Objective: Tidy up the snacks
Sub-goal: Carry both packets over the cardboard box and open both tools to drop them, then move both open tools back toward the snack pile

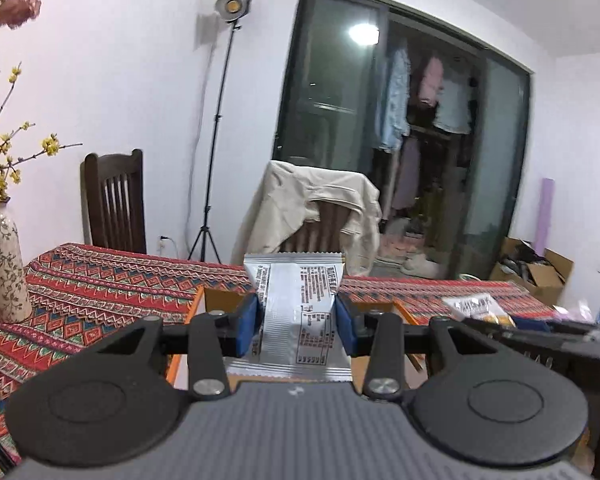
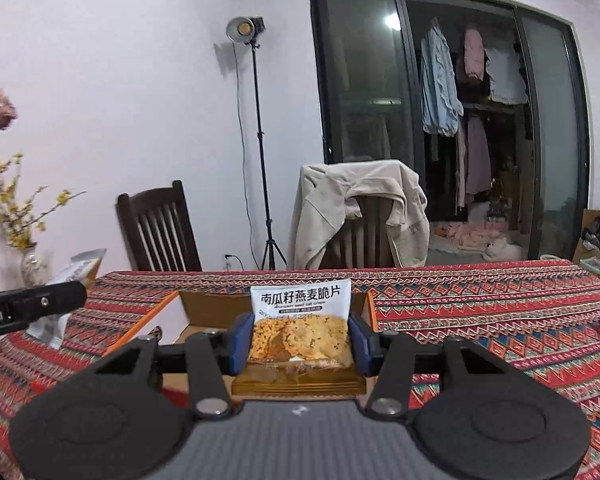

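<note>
Both grippers hold a snack packet above the box

Now the left gripper (image 1: 297,322) has its jaws closed on a silver packet (image 1: 298,312), printed back facing the camera, held upright above an open cardboard box (image 1: 224,300) on the table (image 1: 100,280). Likewise the right gripper (image 2: 299,344) has its jaws pressed against both sides of an oat crisp packet (image 2: 300,328), front label showing, above a box (image 2: 212,308) with an orange edge. A vase (image 1: 4,264) with yellow flowers stands at the table's left. Behind the table, a chair (image 2: 364,220) carries a beige jacket.
</note>
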`<state>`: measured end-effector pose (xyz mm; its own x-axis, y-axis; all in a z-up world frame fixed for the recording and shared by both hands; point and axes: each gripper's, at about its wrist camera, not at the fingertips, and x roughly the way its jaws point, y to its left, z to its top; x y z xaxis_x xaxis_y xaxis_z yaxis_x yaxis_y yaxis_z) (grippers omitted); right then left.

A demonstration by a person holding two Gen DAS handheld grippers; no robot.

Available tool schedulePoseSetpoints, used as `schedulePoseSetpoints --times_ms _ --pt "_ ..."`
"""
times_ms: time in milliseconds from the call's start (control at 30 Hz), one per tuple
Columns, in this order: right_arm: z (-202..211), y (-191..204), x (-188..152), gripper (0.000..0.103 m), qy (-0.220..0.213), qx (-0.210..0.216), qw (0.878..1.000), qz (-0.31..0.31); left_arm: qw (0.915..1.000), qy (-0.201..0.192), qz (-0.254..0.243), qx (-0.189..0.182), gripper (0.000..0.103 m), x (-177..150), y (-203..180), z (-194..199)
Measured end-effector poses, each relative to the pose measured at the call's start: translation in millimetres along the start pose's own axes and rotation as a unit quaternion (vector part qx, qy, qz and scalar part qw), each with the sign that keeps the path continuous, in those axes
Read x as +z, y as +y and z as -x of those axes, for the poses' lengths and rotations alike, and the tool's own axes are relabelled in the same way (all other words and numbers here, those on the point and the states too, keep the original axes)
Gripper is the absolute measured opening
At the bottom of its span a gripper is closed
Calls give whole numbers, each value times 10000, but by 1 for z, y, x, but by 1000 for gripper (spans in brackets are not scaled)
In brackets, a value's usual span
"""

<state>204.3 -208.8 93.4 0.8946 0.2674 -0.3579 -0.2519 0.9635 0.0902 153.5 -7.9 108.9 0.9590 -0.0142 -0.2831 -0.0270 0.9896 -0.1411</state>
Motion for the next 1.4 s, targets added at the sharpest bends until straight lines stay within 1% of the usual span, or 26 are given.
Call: schedulePoseSetpoints --times_ms 67,167,300,367,433,500,567,633,700,767,800,833,867,900,967,1000,1033,1100,1200,1300,1400 --pt "-24 5 7 49 104 -107 9999 -5 9998 35 91 162 42 6 4 -22" --pt "-57 10 9 49 264 -136 9996 -25 9986 111 267 441 42 8 12 -54" --pt "-88 16 -3 49 391 -150 9991 -19 9956 366 435 746 42 0 28 -90" --pt "-97 15 -12 49 393 -164 9991 -5 9943 482 480 815 42 -7 35 -101" --pt "-104 12 -21 49 373 -140 9992 -68 9940 559 530 781 42 -15 41 -110" --pt "-108 9 -28 49 362 -93 9992 -172 9938 687 428 766 42 -20 40 -115" --pt "-113 5 -32 49 453 -23 9988 -208 9937 694 309 826 42 -25 36 -114" --pt "-115 3 -35 50 501 -2 9986 -190 9933 773 295 804 43 -28 36 -116" --pt "-116 4 -38 52 544 -21 9984 -158 9935 770 335 773 50 -30 34 -115" --pt "-115 4 -39 62 557 -57 9983 -145 9942 668 352 766 72 -30 32 -110" --pt "-113 2 -40 71 546 -81 9983 -170 9948 565 363 765 77 -30 31 -105" --pt "-113 1 -41 84 525 -102 9984 -207 9952 495 387 754 89 -29 30 -102" --pt "-109 -1 -42 89 486 -121 9984 -255 9958 384 416 724 99 -30 30 -97" --pt "-107 -2 -42 93 446 -135 9985 -296 9963 277 430 695 101 -30 30 -93" --pt "-103 -5 -42 94 381 -143 9985 -359 9969 155 440 641 103 -29 29 -87" --pt "-101 -7 -42 100 357 -139 9985 -394 9969 144 476 602 103 -28 29 -84" --pt "-98 -8 -43 103 328 -137 9986 -400 9970 148 505 560 103 -26 29 -82" --pt "-91 -7 -41 103 254 -149 9988 -390 9974 98 509 504 103 -24 28 -75" --pt "-76 -7 -36 103 158 -104 9986 -491 9970 55 428 642 103 -18 26 -61" --pt "-56 -4 -32 103 34 -40 9991 -416 9972 -43 515 533 103 -10 28 -41" --pt "-33 0 -32 103 -38 71 9997 -238 9974 -16 507 509 103 -5 28 -24"
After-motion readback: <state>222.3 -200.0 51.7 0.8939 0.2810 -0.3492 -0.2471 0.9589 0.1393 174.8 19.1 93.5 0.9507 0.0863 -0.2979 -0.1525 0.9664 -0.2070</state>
